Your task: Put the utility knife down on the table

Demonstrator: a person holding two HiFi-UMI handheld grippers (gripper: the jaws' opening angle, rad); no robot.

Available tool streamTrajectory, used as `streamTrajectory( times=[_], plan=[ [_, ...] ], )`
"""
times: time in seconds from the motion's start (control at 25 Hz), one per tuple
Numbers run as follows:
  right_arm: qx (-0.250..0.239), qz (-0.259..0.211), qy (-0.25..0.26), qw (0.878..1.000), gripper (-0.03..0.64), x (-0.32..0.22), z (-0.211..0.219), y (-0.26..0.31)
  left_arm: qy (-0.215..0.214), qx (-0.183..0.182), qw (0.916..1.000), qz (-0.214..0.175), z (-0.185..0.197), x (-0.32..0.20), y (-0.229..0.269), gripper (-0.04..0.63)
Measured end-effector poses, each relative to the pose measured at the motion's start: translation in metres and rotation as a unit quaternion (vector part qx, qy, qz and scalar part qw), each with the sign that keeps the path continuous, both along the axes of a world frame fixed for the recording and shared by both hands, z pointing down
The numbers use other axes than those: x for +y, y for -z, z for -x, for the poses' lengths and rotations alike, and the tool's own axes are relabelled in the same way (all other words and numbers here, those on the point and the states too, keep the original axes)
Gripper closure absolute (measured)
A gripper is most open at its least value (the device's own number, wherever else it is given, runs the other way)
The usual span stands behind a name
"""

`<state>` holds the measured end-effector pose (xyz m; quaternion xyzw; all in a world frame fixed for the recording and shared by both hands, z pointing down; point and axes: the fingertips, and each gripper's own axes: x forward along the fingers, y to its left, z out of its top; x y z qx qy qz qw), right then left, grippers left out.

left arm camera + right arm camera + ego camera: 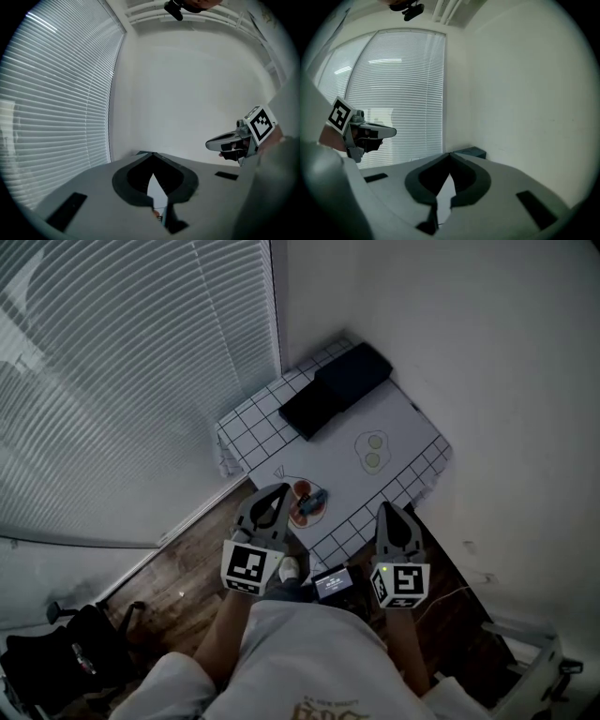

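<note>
Down on the small table, which is wearing a white cloth with a black grid border, the blue-grey utility knife is lying on a round orange-red patch near the front edge (its finer shape is too small to make out). The left gripper is hanging just left of the knife in the head view, clear of it. In its own view its jaws are meeting at the tips with nothing between them. The right gripper is hanging over the table's front right edge, its jaws likewise pressing together and empty. A flat black rectangular box is sitting at the far end, beside the white slatted window blinds.
</note>
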<state>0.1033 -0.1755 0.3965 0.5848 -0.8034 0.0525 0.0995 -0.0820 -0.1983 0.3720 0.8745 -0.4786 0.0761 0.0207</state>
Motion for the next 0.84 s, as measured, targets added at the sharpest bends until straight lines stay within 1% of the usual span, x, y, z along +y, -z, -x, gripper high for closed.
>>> streamTrajectory(
  times=[0.36,0.6,0.84],
  plan=[
    [0.002,-0.014,-0.007,1.0,0.609,-0.0035,-0.0018,0.0103,0.003,0.0,0.9999,-0.015,0.0046,-0.0029,0.0103,0.588],
    [0.005,-0.013,-0.005,1.0,0.609,-0.0005,0.0027,0.0109,0.004,0.002,1.0,-0.006,0.0056,0.002,0.004,0.588],
    [0.005,-0.01,-0.004,1.0,0.609,-0.0005,0.0026,0.008,-0.002,0.0,1.0,-0.008,0.0026,0.0008,0.0055,0.588]
  ],
)
